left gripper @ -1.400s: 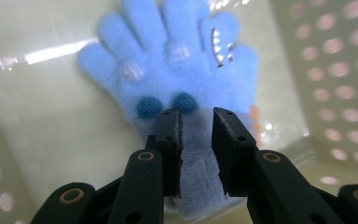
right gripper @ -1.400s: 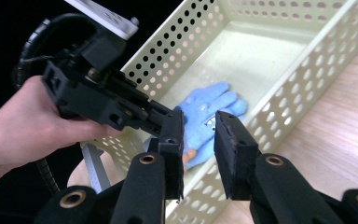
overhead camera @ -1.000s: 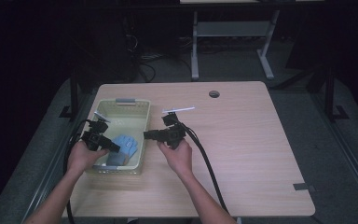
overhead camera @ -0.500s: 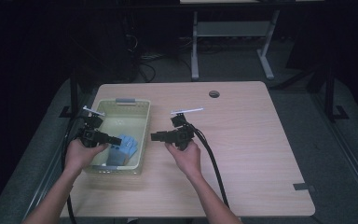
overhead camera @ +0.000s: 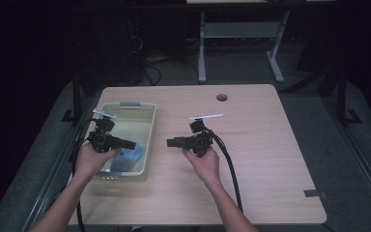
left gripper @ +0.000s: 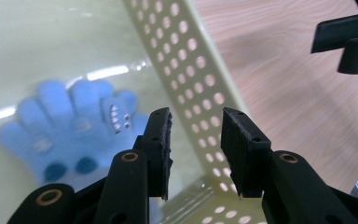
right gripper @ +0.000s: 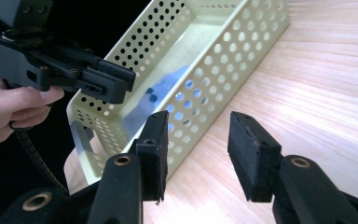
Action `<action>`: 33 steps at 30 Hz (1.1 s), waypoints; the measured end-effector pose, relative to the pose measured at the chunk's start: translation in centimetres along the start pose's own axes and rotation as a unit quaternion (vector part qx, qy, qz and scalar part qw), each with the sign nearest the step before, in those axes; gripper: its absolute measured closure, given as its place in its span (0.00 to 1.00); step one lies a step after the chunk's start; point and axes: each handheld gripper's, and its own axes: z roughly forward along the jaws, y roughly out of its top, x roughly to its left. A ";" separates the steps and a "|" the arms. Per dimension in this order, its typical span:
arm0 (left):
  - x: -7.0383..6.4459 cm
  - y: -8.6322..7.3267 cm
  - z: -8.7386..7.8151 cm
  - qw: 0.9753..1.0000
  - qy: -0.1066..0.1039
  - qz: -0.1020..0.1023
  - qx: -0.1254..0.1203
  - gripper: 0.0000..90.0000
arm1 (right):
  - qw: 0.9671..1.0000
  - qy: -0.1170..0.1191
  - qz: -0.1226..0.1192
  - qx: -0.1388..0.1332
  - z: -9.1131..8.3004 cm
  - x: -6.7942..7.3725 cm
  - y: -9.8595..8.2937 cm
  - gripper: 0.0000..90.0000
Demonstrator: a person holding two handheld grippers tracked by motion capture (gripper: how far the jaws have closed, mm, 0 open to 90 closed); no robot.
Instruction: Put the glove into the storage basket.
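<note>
High view: pale yellow perforated plastic basket (overhead camera: 145,140) sat on wooden desk (overhead camera: 270,145), blue glove (overhead camera: 128,157) inside | Left gripper view: left claw (left gripper: 195,126) gaped empty above glove (left gripper: 65,135) | Right gripper view: right claw (right gripper: 196,135) gaped empty beside basket (right gripper: 214,60)

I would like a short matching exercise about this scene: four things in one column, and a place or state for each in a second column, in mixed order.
Things:
1. blue glove
2. basket
3. left gripper
4. right gripper

Places or states:
a. open, held over the bare wooden table
b. lies inside the basket
c. open, held over the basket
d. pale yellow, with perforated walls

Pairs: 1-b, 2-d, 3-c, 4-a
</note>
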 end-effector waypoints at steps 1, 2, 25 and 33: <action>-0.1 0.1 0.1 1.000 -0.002 0.002 -0.001 0.69 | 1.000 -0.001 0.001 0.000 -0.2 -0.2 -0.1 0.64; -0.3 0.1 0.2 1.000 -0.005 0.001 -0.003 0.69 | 1.000 -0.002 0.001 -0.001 -0.4 -0.4 -0.1 0.63; -3.7 1.2 1.7 0.998 -0.052 0.017 -0.025 0.65 | 0.999 -0.018 0.028 -0.034 -5.5 -3.2 -1.6 0.60; -5.0 1.5 2.4 0.997 -0.065 0.027 -0.029 0.61 | 0.998 -0.017 0.033 -0.040 -6.7 -3.9 -2.0 0.56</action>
